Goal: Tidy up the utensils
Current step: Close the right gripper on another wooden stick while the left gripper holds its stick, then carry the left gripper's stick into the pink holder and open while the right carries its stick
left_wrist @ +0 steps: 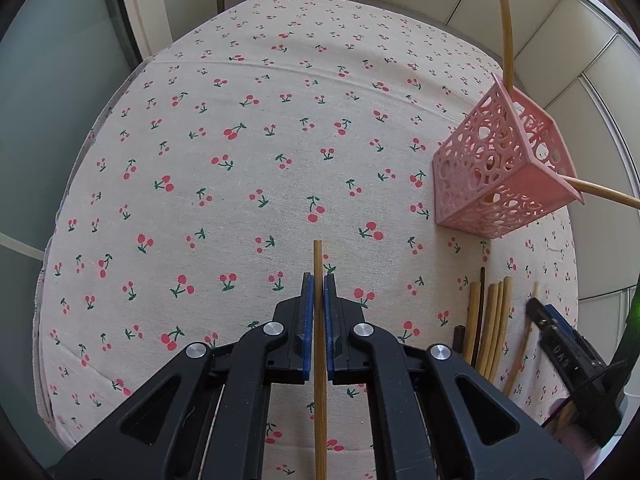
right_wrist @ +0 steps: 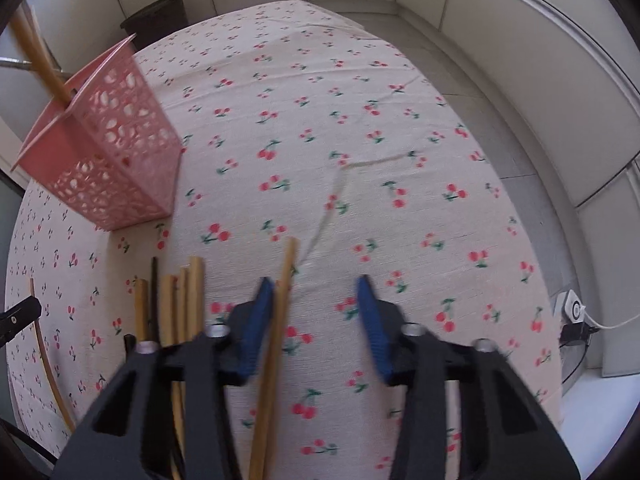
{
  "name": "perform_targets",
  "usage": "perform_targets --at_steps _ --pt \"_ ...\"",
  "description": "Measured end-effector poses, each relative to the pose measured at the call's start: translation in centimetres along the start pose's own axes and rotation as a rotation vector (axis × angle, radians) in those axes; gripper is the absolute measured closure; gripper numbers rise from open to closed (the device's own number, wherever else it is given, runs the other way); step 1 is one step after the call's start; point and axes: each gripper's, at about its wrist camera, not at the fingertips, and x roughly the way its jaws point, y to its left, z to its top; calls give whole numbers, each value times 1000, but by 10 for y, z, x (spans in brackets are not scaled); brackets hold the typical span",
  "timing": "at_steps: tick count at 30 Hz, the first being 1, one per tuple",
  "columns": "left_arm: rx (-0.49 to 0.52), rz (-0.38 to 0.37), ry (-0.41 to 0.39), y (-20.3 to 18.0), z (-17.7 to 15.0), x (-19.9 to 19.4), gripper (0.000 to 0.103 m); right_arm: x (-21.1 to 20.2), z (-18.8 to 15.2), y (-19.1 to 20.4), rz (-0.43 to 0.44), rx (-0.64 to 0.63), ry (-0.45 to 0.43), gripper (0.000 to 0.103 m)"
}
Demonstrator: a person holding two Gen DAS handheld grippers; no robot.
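My left gripper (left_wrist: 319,280) points down at the cherry-print tablecloth (left_wrist: 240,160) and is shut on a bamboo chopstick (left_wrist: 318,256), whose tip pokes out past the blue pads. A pink perforated basket (left_wrist: 500,168) stands to the right with two chopsticks (left_wrist: 506,20) leaning out of it. In the right wrist view my right gripper (right_wrist: 315,284) has its jaws apart. A loose bamboo chopstick (right_wrist: 280,320) runs between them, right by the left pad (right_wrist: 260,312). Several more chopsticks (right_wrist: 180,304), one of them dark, lie just left of this gripper, below the basket (right_wrist: 116,152).
The round table's edge (right_wrist: 500,168) curves close on the right, over a tiled floor. A dark bin (right_wrist: 158,16) stands beyond the far edge. A white device with a cable (right_wrist: 574,308) lies on the floor at the right. A crease (right_wrist: 336,196) runs across the cloth.
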Motion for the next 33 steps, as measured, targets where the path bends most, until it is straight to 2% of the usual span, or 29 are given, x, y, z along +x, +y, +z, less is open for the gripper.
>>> perform_targets --at_steps 1,3,9,22,33 --pt "5 0 -2 -1 0 0 99 0 2 -7 8 8 8 92" --pt "13 0 -5 -4 -1 0 99 1 4 -24 68 49 30 97" --pt "28 -32 -45 -11 -2 -7 99 -5 -1 -51 130 127 33 97" --pt "53 -88 -212 -15 -3 -52 99 -87 -2 -76 159 150 -217 97" --pt "75 -119 -372 -10 -22 -111 99 -153 -19 -67 275 125 -350 97"
